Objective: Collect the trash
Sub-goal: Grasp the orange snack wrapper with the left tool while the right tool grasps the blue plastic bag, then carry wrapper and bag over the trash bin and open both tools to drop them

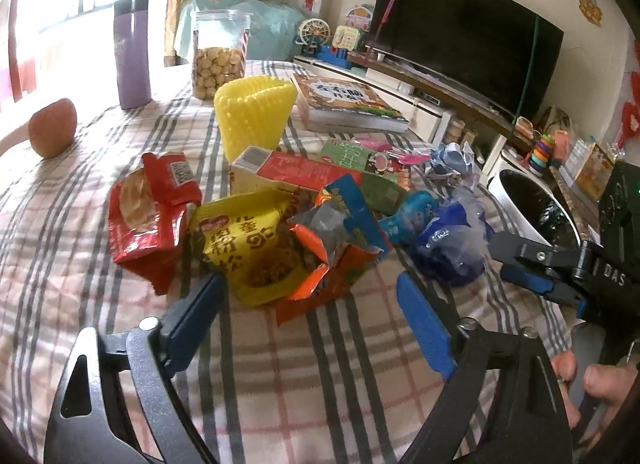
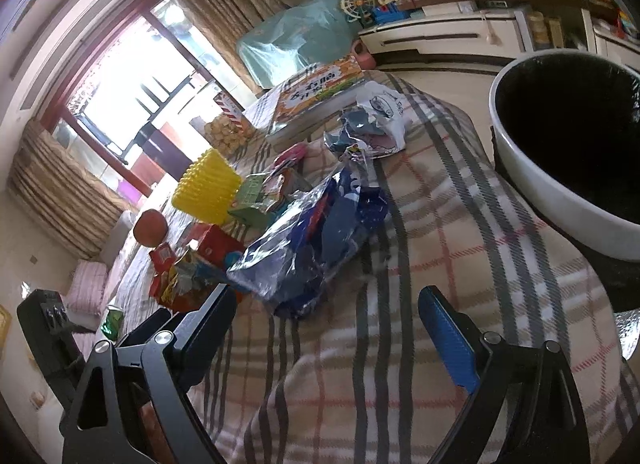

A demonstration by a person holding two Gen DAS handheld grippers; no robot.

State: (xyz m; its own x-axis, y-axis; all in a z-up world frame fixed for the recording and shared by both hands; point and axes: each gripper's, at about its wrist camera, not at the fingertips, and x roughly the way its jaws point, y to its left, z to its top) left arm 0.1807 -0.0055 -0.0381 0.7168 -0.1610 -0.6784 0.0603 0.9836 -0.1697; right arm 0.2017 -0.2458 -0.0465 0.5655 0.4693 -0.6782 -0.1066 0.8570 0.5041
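Note:
A heap of snack wrappers lies on the plaid tablecloth: a red packet (image 1: pixel 150 219), a yellow packet (image 1: pixel 248 248), an orange torn packet (image 1: pixel 328 264), a red carton (image 1: pixel 288 171), a blue plastic wrapper (image 1: pixel 448 248) and crumpled foil (image 1: pixel 452 161). My left gripper (image 1: pixel 308 316) is open and empty, just short of the yellow and orange packets. My right gripper (image 2: pixel 328 324) is open and empty, close before the blue wrapper (image 2: pixel 316 244). The right gripper also shows in the left wrist view (image 1: pixel 516 264). A white bin with a black liner (image 2: pixel 560 199) stands off the table's right edge.
A yellow foam net sleeve (image 1: pixel 256 115), a book (image 1: pixel 344 103), a jar of biscuits (image 1: pixel 218 55), a purple flask (image 1: pixel 132 51) and an apple (image 1: pixel 52 127) stand further back. A TV (image 1: pixel 464 31) on a low cabinet lies beyond the table.

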